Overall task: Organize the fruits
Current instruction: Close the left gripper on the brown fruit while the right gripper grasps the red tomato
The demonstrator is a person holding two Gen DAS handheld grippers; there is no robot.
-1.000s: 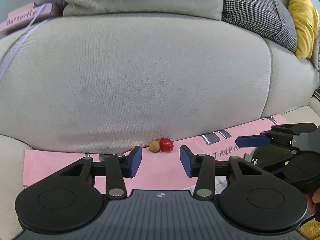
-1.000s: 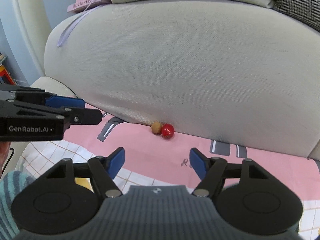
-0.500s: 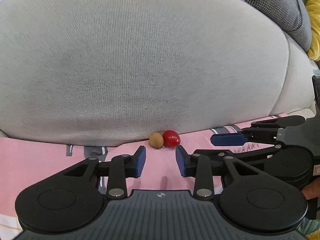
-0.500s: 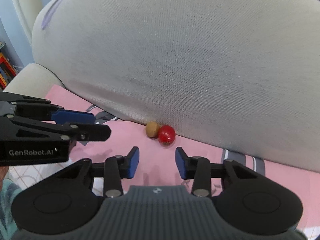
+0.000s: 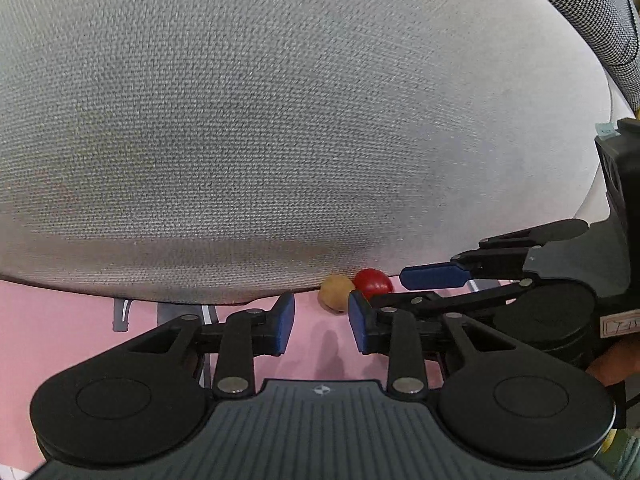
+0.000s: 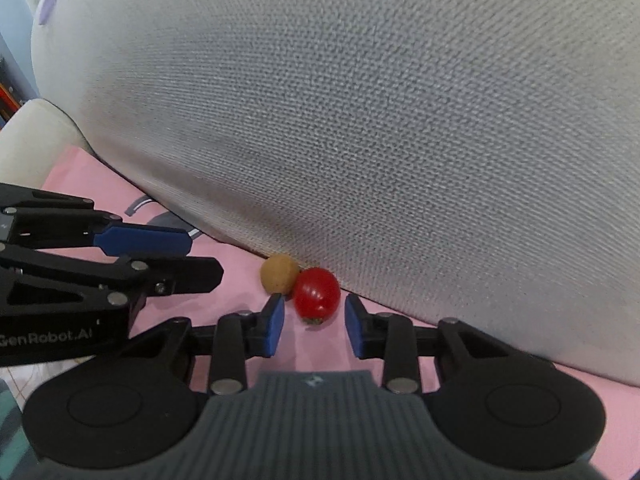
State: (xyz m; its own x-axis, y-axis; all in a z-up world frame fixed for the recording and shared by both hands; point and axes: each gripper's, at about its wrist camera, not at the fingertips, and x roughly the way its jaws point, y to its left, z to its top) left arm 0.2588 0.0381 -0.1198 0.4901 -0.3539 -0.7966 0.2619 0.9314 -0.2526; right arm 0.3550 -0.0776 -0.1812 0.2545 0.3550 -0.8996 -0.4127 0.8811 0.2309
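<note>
A small red cherry tomato and a round brown fruit lie touching each other on the pink mat, against the foot of the grey sofa cushion. My right gripper points down at the tomato. Its jaws are closing, with the tomato just ahead of the blue pads and not touched by them. In the left wrist view the brown fruit and the tomato sit just beyond my left gripper. Its jaws are closing too, with nothing between them. The two grippers are close side by side.
The big grey cushion bulges over the fruits and fills most of both views. The pink mat with grey print spreads left and right along the seat. A houndstooth pillow lies at the far right.
Both grippers have come down and forward toward the two fruits, which now look much nearer. Both pairs of jaws have narrowed, the right from wide apart.
</note>
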